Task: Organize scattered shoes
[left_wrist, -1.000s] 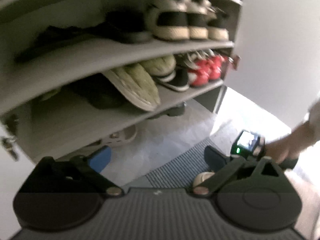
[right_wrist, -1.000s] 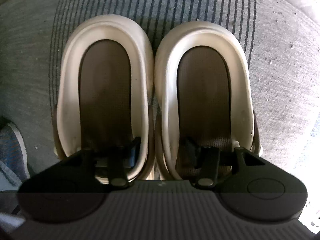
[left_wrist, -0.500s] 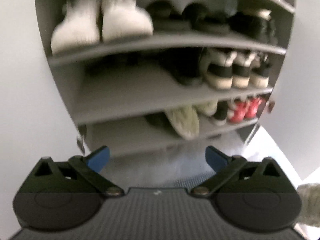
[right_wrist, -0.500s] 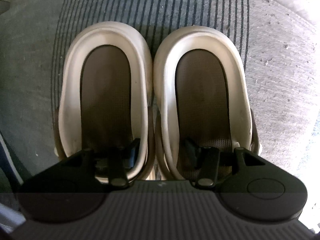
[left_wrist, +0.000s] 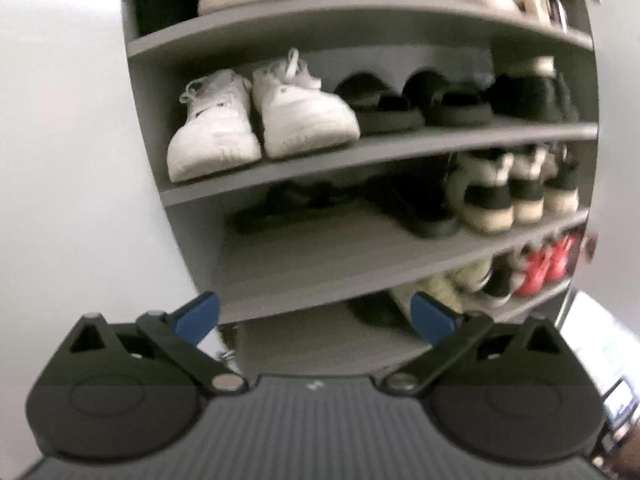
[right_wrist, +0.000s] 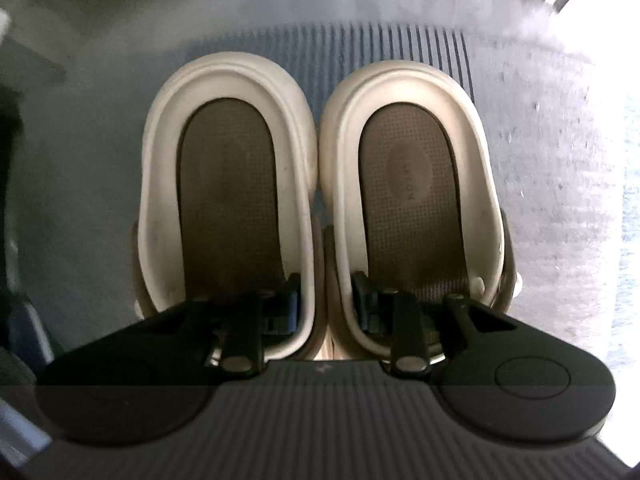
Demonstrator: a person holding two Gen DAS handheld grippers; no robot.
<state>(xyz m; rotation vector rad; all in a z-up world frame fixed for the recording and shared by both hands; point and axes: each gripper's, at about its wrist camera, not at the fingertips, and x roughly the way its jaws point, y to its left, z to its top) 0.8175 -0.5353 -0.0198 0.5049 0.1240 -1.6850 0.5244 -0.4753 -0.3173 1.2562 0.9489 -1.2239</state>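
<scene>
Right gripper (right_wrist: 325,304) pointing almost straight down, one finger dipped inside each of the two cream slippers (right_wrist: 228,184). Jaws just now drawn closer, pinching the two touching inner walls together near the strap end, so both slippers hang as one bundle. Heels side by side over the striped mat (right_wrist: 400,44); mat and floor blurred while the slippers stay sharp, so probably off the ground and riding with the gripper.

Left gripper (left_wrist: 316,316) spread wide with nothing between the blue pads, facing the grey shoe rack (left_wrist: 360,148). White sneakers (left_wrist: 260,120) on an upper shelf, dark sandals beside them. Bare stretch of shelf (left_wrist: 304,256) lower down on the left, seemingly roomy enough for a pair.

Moulded foam by the look: light, springy, smooth-skinned. Likely to squash under the pads rather than crack, and to swing or twist about the pinch when tilted. Best held exactly here, low on the doubled inner walls, where the rim gives the pads a lip to catch. Risk: one slipper sliding out if the squeeze eases, being gripped by friction against its twin.
</scene>
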